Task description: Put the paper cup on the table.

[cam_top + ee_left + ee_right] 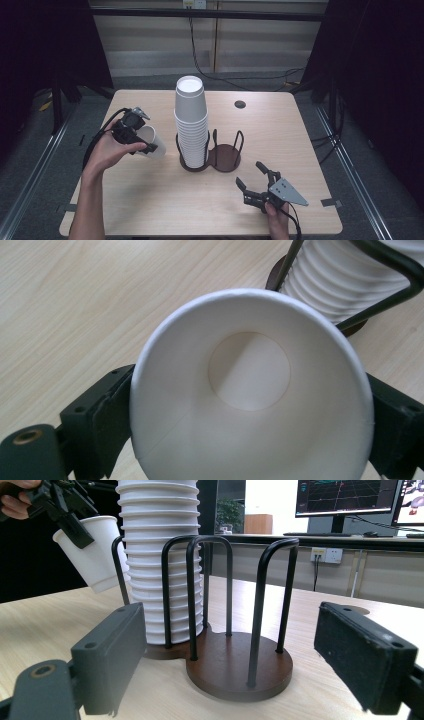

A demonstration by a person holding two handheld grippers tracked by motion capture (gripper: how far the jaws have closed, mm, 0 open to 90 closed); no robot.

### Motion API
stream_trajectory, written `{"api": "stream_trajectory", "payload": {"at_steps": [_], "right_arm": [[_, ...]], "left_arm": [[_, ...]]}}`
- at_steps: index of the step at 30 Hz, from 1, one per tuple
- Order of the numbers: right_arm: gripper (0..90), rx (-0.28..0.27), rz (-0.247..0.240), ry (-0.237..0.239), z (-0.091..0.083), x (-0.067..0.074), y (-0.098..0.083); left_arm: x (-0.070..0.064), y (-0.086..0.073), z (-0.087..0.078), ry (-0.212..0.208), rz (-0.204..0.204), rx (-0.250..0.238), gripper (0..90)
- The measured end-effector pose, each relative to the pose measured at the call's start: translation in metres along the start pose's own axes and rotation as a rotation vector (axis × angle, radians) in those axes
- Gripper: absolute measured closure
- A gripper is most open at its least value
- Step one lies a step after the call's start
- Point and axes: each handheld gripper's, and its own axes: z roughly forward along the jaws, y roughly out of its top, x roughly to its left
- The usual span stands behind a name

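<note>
The left hand-held gripper [142, 142] was clenched on a single white paper cup [152, 141], its two black jaws pressing the cup's wall from either side, as the left gripper view made plain with the cup's open mouth [250, 390] turned back toward the camera. The cup hung tilted, lifted clear of the tabletop [150, 200], with its base pointing away from the gripper toward the tall stack of cups [191, 122], which stood just beyond it in one bay of a dark wire holder [209, 156]. The holder's second bay [225, 156], on the far side of the stack from the held cup, stood bare on its round wooden base. The right hand-held gripper [252, 182] rested low near the person's edge of the tabletop, released, its jaws spread wide and facing that bare bay [240, 665] from close by, holding nothing. Judging by this, the step in hand was the carrying of one cup, taken singly, either toward the bare bay or toward the stack; which of the two could not be told from the pictures. The next move would call for righting or turning the cup so its axis lined up with the upright wires, bringing it over the chosen bay, and lowering it between the wires without knocking the tall stack, which looked easy to topple. The grip would also need to stay gentle, since a thin paper wall would likely buckle under hard pressure.
</note>
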Motion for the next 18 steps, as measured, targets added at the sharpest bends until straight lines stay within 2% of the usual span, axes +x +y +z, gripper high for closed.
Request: {"api": "stream_trajectory", "payload": {"at_steps": [6,9,10,13,15,16,18], "right_arm": [[12.9,0.000,0.001,0.000,0.000,0.000,0.000],[12.9,-0.001,0.002,0.002,0.000,0.000,0.000],[12.9,0.000,0.002,0.000,0.000,0.000,0.000],[12.9,0.000,0.000,0.000,0.000,0.000,0.000],[12.9,0.000,0.002,0.001,0.000,0.000,0.000],[12.9,0.001,0.003,0.002,0.000,0.000,0.000],[12.9,0.001,0.001,-0.002,0.000,0.000,0.000]], "left_arm": [[0.005,0.004,0.011,-0.007,0.005,0.066,9.2],[0.006,0.006,0.015,-0.013,0.023,0.089,9.1],[0.006,0.006,0.016,-0.015,0.017,0.092,9.1],[0.000,0.007,0.017,0.009,0.044,0.117,8.6],[-0.001,0.008,0.019,-0.012,0.049,0.117,8.5],[0.000,0.008,0.021,-0.009,0.061,0.129,8.5],[-0.001,0.009,0.025,0.005,0.059,0.149,8.4]]}}
